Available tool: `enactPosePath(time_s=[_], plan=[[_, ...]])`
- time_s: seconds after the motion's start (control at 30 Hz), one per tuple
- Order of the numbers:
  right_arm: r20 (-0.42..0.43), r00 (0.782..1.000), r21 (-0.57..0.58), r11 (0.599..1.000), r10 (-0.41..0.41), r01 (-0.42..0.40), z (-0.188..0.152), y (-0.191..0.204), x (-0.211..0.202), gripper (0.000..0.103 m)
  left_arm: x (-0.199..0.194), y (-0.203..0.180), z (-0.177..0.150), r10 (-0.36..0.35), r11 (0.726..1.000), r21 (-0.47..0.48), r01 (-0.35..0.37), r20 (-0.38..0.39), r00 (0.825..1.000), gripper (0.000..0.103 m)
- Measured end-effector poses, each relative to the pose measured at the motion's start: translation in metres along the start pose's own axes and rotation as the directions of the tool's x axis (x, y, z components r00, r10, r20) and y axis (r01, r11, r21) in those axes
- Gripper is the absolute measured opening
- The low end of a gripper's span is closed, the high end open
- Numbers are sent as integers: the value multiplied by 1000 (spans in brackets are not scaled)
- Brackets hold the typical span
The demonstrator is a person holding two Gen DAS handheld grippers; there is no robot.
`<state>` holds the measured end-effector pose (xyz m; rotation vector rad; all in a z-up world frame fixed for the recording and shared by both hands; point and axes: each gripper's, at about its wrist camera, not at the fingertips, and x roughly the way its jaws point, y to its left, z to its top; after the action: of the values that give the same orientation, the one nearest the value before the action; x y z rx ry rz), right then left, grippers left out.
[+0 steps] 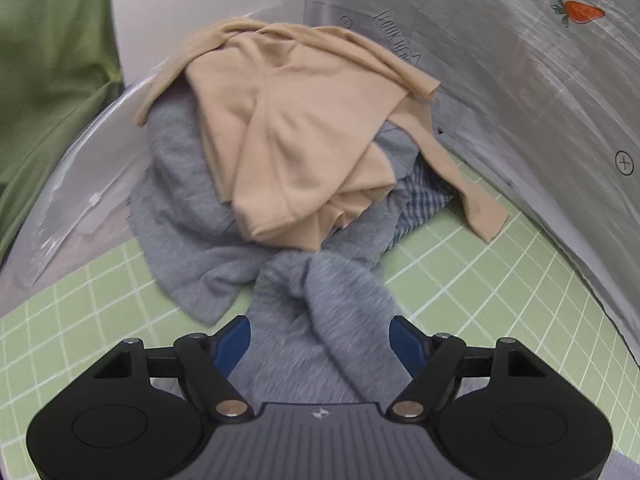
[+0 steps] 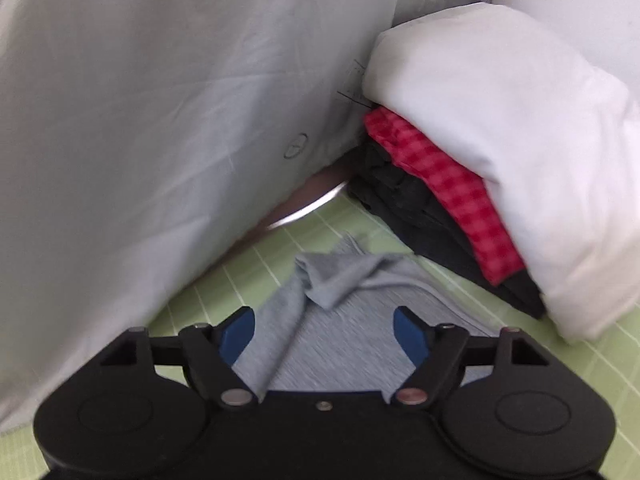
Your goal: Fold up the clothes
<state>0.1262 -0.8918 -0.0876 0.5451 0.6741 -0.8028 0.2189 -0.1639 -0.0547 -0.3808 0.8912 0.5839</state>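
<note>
The left gripper [image 1: 320,344] hung over the desk [image 1: 480,280], which was covered by a pale green mat with a white grid, and its blue-padded jaws stood wide apart. A twisted length of soft grey knitted garment [image 1: 304,300] ran up between them without either pad pressing on it. Farther back that grey cloth joined a loose heap, where a crumpled beige long-sleeved top [image 1: 296,128] lay on top and a scrap of blue-and-white checked fabric [image 1: 420,204] showed at the heap's right side. A grey wrinkled sheet wall with a small orange carrot print [image 1: 580,12] rose to the right, and green cloth [image 1: 52,60] hung at the far left. The right gripper [image 2: 324,336] was likewise spread open above a flatter grey garment [image 2: 348,344] with a bunched fold at its far edge, neither pad clamping it. Beyond, to the right, stood a folded stack: white cloth [image 2: 500,140] over a red checked piece [image 2: 440,188] over black fabric [image 2: 408,208].
</note>
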Motion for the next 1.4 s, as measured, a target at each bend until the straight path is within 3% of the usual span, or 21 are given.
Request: enactPosePath(time_s=[0.13,0.3,0.37,0.47,0.57,0.6,0.63,0.7,0.77,0.9,1.07,1.4], plan=[[-27,995,57,994,-94,96,-40,-40,-30,78,-20,21,-40,28,997,-74,-36,-99,995,77],[-86,993,147,985,-75,88,-65,-69,-34,78,-26,18,-83,-23,997,-79,9,-177,984,77],[-95,993,173,982,-64,79,-68,-71,-29,78,-27,8,-95,-40,998,-55,31,-173,984,75],[-102,992,164,983,-68,84,-68,-65,-21,73,-29,-9,-105,-43,999,10,45,-152,987,61],[-107,991,132,987,-82,96,-68,-58,-15,67,-27,-21,-108,-50,998,39,57,-148,988,40],[-106,990,117,988,-91,103,-68,-56,-13,67,-27,-24,-109,-48,997,46,55,-148,988,21],[-102,989,96,989,-106,116,-69,-54,-13,61,-25,-25,-110,-42,997,51,50,-150,988,5],[-95,985,44,988,-144,148,-70,-52,-14,41,-22,-24,-112,-53,997,47,61,-145,988,0],[-77,986,-15,989,-148,148,-72,-54,-14,2,-21,-21,-116,-48,996,65,56,-115,992,0],[-55,989,-79,988,-137,132,-73,-62,-17,2,-21,-8,-115,-15,994,107,22,-70,997,0],[-69,988,-17,990,-139,138,-78,-83,-31,2,-23,20,-107,-31,996,84,36,-64,997,0],[-103,978,41,982,-180,185,-169,-173,-127,2,-38,62,-122,-76,994,64,84,-112,991,1]])
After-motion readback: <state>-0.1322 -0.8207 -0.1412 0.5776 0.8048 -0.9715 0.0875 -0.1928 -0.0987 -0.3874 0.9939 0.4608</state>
